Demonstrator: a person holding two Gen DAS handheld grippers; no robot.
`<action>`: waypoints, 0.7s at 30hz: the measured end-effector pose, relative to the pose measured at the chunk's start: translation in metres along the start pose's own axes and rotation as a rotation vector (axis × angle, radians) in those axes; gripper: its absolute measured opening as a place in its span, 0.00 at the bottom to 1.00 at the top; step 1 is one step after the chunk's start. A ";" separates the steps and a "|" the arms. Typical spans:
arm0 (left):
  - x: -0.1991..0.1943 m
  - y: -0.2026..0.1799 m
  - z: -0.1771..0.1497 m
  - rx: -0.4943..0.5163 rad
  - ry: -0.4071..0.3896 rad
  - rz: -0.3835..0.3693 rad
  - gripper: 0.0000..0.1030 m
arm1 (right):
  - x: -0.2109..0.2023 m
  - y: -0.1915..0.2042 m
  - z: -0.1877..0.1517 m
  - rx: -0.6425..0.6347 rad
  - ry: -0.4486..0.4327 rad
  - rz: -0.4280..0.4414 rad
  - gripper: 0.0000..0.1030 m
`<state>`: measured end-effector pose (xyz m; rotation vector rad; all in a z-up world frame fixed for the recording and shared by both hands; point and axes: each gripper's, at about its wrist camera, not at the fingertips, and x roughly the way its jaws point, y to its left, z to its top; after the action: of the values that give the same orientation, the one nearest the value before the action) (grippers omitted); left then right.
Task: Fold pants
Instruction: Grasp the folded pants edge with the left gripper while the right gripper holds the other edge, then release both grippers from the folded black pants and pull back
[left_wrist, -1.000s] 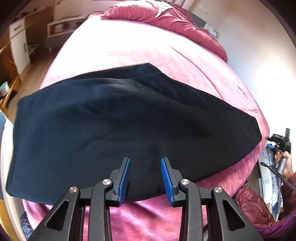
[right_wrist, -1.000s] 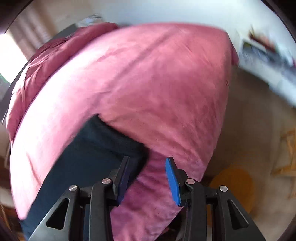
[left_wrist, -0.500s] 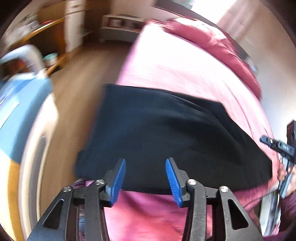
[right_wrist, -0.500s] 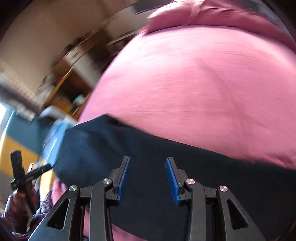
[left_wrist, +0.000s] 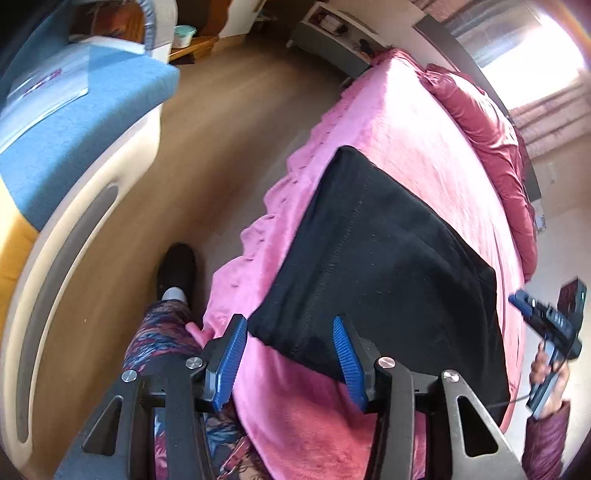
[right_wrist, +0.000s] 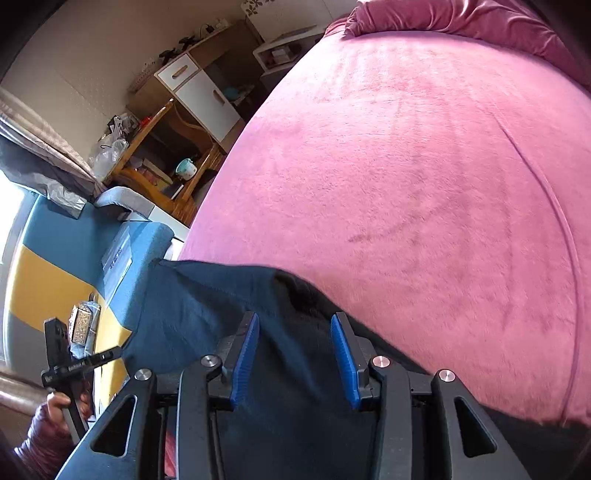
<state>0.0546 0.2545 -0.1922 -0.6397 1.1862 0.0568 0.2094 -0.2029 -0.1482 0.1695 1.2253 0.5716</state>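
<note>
Black pants (left_wrist: 388, 251): we see them flat on the pink bed (left_wrist: 424, 122), long axis crosswise; both hand-held grippers (left_wrist: 290, 360) (right_wrist: 295, 358) spread, empty

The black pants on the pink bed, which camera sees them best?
The left wrist camera sees them best. There the black pants show almost whole, folded flat on the pink bed, with the near corner and side edges clear. The right wrist camera looks from very close: it shows only one stretch, partly hidden by its own gripper.

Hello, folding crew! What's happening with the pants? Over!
Both grippers open, left gripper, right gripper, holding nothing. Dark pants flat on pink bed. Nothing in the way.
</note>
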 end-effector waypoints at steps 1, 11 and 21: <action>0.003 -0.004 0.000 0.011 0.003 -0.003 0.38 | 0.004 0.000 0.005 0.004 0.010 0.009 0.40; 0.003 -0.008 0.001 0.112 -0.038 0.089 0.08 | 0.068 0.019 0.023 -0.082 0.179 0.043 0.07; 0.021 -0.017 -0.002 0.184 -0.012 0.182 0.08 | 0.102 0.008 0.035 -0.076 0.107 -0.081 0.04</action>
<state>0.0675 0.2342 -0.2034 -0.3687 1.2197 0.1034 0.2616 -0.1390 -0.2187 0.0248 1.3057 0.5616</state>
